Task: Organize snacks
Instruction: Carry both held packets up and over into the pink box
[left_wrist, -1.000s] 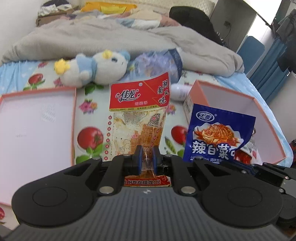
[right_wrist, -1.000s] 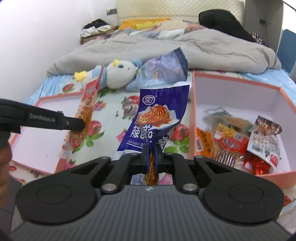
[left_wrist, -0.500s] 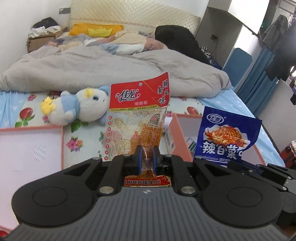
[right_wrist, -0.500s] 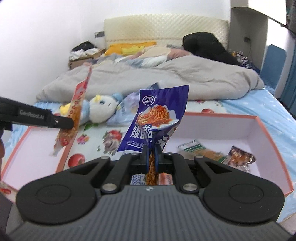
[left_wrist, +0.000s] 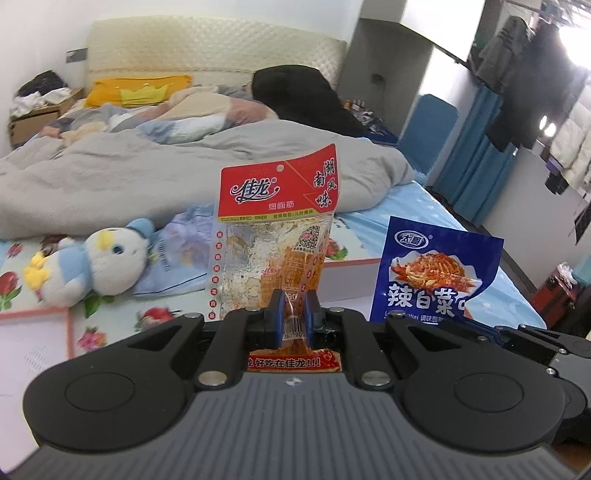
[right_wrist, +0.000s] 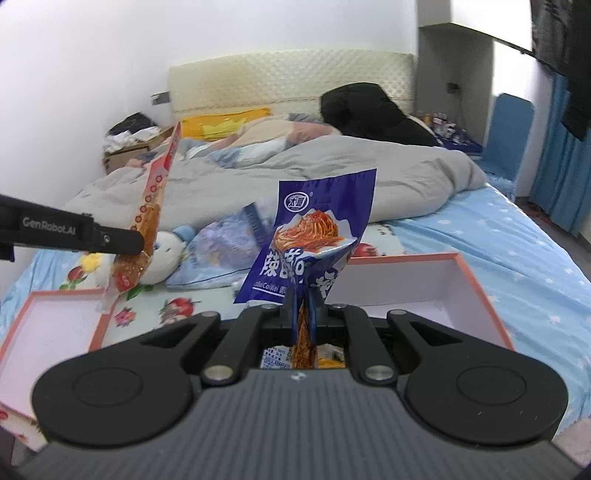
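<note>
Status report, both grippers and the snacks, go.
Left gripper shut on red snack packet. Right gripper shut on blue snack packet. Both packets held above pink box. Nothing in the way.

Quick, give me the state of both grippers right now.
Left gripper: shut on the red snack packet.
Right gripper: shut on the blue snack packet.

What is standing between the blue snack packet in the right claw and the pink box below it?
Nothing visible. The blue snack packet hangs in the right claw above the open pink box, with only air between; the left claw with its red packet is off to the side.
</note>
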